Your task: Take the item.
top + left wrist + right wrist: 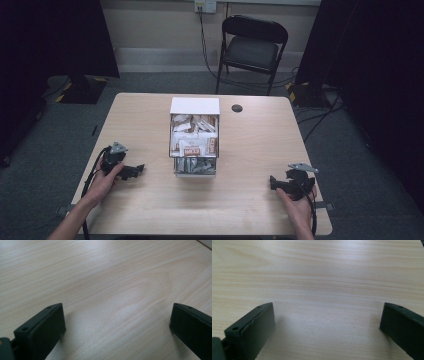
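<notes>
Table (250,210): light wood-grain top, carrying everything listed below.

Box (195,105): white, open-topped, at the middle of the table, packed with small sachets (192,139) in white, brown and silver. It sits between my two grippers, well apart from each.

My left gripper (142,169): resting at the table's left side, held in my left hand (107,177), jaws pointing toward the box. In the left gripper view (116,322) the two black jaws stand wide apart with bare wood between them; nothing gripped, nothing touched by the pads.

My right gripper (272,182): at the table's right side near the front edge, cradled in my right hand (297,205), jaws pointing left toward the table's middle. In the right gripper view (327,322) the jaws are spread fully, bare tabletop between them, nothing in hold.

Forearms: both enter from the near edge, hands low at the tabletop.

Cables: one trails back from each gripper.
</notes>
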`<state>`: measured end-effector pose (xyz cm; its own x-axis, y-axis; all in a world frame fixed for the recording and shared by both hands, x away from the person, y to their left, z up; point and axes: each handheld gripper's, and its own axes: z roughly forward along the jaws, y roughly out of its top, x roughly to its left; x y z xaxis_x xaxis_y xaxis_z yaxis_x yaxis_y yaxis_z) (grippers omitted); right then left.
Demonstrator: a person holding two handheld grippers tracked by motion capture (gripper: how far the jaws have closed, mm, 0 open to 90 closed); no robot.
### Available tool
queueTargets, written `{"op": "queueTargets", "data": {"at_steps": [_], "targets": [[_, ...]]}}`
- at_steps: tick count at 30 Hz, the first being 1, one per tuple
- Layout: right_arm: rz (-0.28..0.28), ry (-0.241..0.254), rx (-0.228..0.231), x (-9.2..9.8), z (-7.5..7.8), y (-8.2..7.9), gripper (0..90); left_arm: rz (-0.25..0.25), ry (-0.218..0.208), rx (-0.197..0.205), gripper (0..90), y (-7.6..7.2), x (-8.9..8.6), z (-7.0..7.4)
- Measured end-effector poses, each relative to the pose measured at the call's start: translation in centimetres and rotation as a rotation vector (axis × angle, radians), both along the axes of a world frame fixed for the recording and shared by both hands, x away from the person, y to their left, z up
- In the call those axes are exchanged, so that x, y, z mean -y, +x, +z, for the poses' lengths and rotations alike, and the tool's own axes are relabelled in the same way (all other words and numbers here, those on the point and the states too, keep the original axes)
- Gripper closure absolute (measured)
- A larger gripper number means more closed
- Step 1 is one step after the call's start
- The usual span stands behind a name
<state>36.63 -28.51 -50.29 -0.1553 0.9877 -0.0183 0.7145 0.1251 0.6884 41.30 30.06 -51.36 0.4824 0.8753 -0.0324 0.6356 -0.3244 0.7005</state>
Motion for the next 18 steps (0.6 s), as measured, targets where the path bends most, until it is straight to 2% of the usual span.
{"op": "queueTargets", "data": {"at_steps": [8,14,18], "targets": [[-0.001,-0.001,0.001,-0.01,0.02,-0.17,0.1,0.0,0.0,0.0,0.0,0.0,0.0,0.0],[0.005,-0.001,0.018,-0.06,0.31,-0.45,13.3,-0.001,0.0,-0.002,0.0,0.01,-0.01,0.02],[0.007,-0.001,0.013,-0.07,0.43,-0.47,14.5,-0.001,0.001,-0.003,0.0,0.0,-0.01,0.02]]}}
